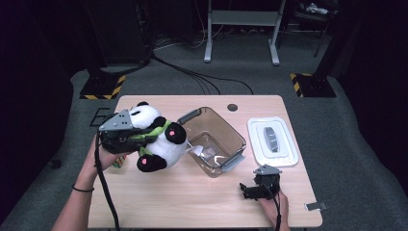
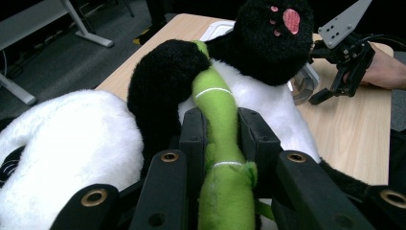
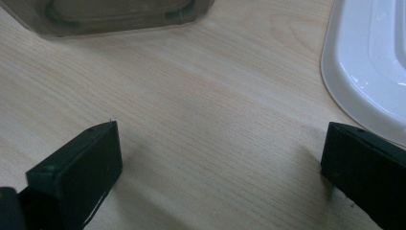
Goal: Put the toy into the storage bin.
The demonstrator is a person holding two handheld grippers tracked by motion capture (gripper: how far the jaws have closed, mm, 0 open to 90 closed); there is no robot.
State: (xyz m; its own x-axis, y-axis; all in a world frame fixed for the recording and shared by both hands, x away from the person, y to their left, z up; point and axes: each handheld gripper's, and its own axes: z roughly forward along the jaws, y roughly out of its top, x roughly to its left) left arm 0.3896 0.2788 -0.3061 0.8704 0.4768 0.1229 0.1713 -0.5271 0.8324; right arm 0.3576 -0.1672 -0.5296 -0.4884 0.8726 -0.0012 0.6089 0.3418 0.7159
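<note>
A black-and-white plush panda (image 1: 161,142) hangs tilted above the left part of the wooden table (image 1: 192,202), just left of a clear bin (image 1: 234,136). My left gripper (image 1: 144,136) is shut on the green bamboo stalk (image 2: 218,110) sewn to the panda's front. In the left gripper view both fingers (image 2: 194,134) press on that stalk, with my left gripper (image 2: 221,122) pinching it in the middle. My right gripper (image 1: 246,189) rests low near the front right of the table. It stands open (image 3: 220,158) over bare wood, holding nothing.
A white lid (image 1: 273,141) lies flat to the right of the bin, and its edge (image 3: 368,62) is close to the right gripper. A small pale item (image 1: 209,154) lies inside the bin. A small multicoloured object (image 1: 119,162) is partly hidden under the left hand.
</note>
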